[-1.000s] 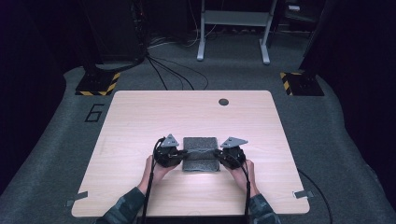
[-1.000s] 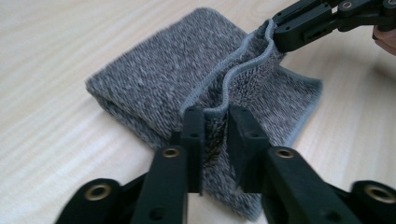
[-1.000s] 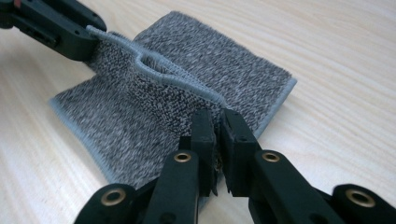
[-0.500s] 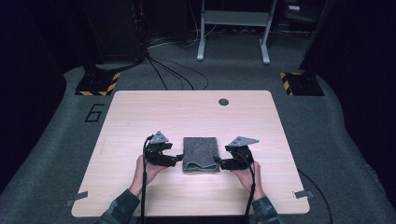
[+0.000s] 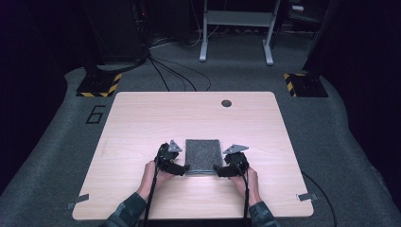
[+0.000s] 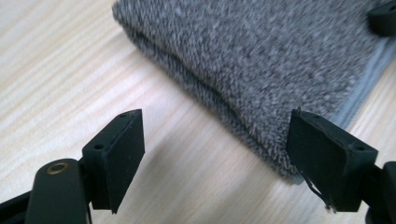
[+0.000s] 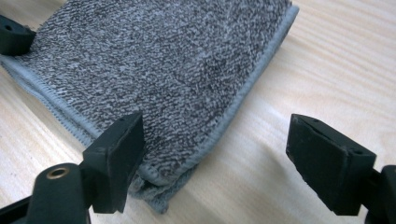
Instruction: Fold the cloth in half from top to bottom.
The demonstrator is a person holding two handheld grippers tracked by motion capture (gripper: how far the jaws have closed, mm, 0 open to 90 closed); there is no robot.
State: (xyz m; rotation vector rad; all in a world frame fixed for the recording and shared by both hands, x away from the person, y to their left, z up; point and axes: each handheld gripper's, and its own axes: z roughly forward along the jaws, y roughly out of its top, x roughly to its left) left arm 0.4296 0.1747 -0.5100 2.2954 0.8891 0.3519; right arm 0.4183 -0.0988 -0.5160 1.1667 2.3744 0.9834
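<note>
Folded grey towel (image 5: 203, 155) flat on the surface (image 5: 142, 118), between both grippers. Left gripper (image 5: 183, 169) released, fingers (image 6: 116, 154) spread at its near corner. Right gripper (image 5: 218, 171) likewise released, straddling the other near corner.

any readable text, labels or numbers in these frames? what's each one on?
"6": large dark numeral on the grey carpet, off the table's far left corner.
Yellow-black hazard stripes on a stand base carry no wording.
No text on the folded grey towel or on either gripper.
</note>
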